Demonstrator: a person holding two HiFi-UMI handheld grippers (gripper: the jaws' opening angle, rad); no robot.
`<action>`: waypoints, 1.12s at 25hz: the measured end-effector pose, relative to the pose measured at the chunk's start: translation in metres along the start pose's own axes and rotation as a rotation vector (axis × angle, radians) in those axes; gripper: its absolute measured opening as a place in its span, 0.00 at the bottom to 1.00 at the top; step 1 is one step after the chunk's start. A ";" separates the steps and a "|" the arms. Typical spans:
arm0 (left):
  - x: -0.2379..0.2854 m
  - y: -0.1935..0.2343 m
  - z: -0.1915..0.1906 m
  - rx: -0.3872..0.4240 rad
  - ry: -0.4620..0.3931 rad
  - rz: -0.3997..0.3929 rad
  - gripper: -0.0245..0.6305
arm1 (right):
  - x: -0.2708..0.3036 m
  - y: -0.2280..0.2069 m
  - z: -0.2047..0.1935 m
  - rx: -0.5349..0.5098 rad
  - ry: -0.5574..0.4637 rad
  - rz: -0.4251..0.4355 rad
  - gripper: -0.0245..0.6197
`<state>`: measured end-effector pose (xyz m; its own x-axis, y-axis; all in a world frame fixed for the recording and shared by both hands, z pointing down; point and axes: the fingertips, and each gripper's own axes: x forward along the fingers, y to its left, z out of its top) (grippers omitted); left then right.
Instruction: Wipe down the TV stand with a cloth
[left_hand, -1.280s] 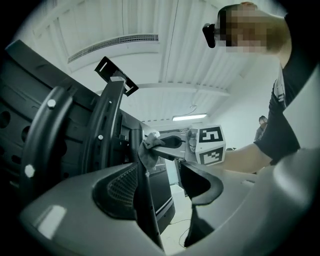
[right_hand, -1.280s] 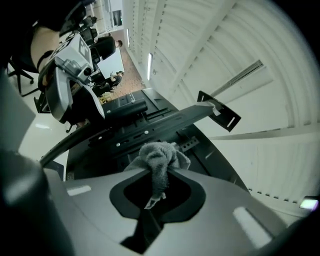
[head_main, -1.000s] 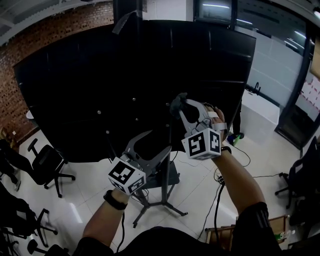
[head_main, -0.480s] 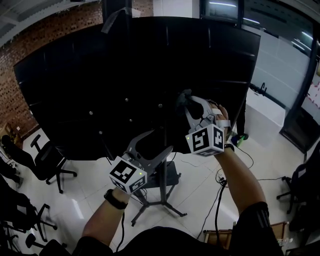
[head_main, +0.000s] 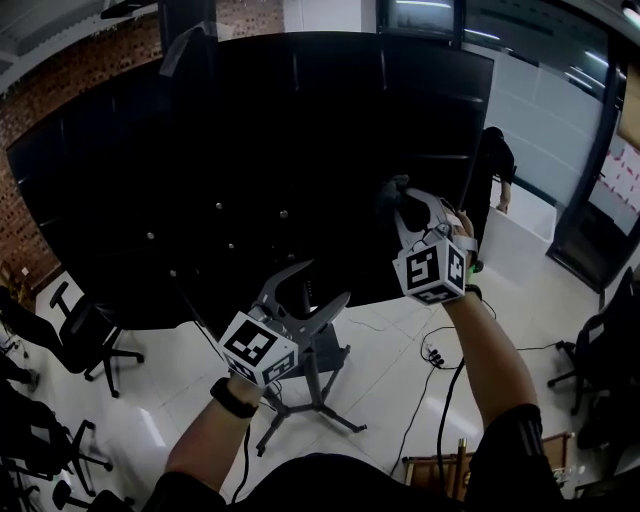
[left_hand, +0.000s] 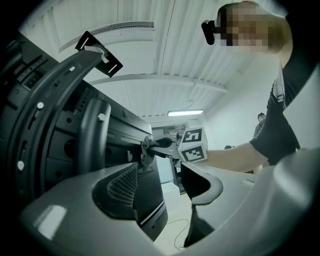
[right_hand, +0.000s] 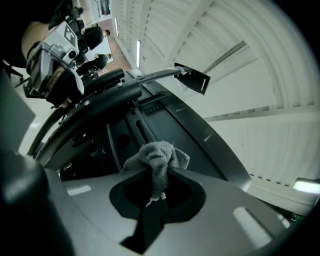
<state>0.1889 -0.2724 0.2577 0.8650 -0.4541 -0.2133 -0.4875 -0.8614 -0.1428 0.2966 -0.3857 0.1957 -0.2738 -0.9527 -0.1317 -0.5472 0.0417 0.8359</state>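
only the right gripper view shows the cloth (right_hand: 157, 157) clamped in the right gripper (head_main: 397, 198); left gripper (head_main: 322, 284) jaws apart, empty, below the tv (head_main: 250, 150) lower edge, over open floor (head_main: 395, 345).

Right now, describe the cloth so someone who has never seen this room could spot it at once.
Start at the big black TV, seen from behind. In front of its right side, the right tongs are shut on a small, crumpled grey cloth. It is the only soft, rumpled thing there; the left tongs are open and empty.
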 end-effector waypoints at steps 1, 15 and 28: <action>0.002 -0.002 0.000 -0.002 -0.001 -0.005 0.48 | -0.001 -0.003 -0.004 0.003 0.008 -0.005 0.09; -0.018 0.008 0.003 0.005 0.012 0.078 0.48 | 0.003 0.087 0.086 -0.054 -0.189 0.158 0.09; -0.031 0.018 -0.011 -0.011 0.021 0.121 0.48 | 0.011 0.105 0.063 -0.072 -0.167 0.173 0.09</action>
<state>0.1544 -0.2764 0.2723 0.8024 -0.5594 -0.2077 -0.5871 -0.8024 -0.1069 0.1863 -0.3727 0.2487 -0.4887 -0.8700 -0.0650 -0.4248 0.1722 0.8888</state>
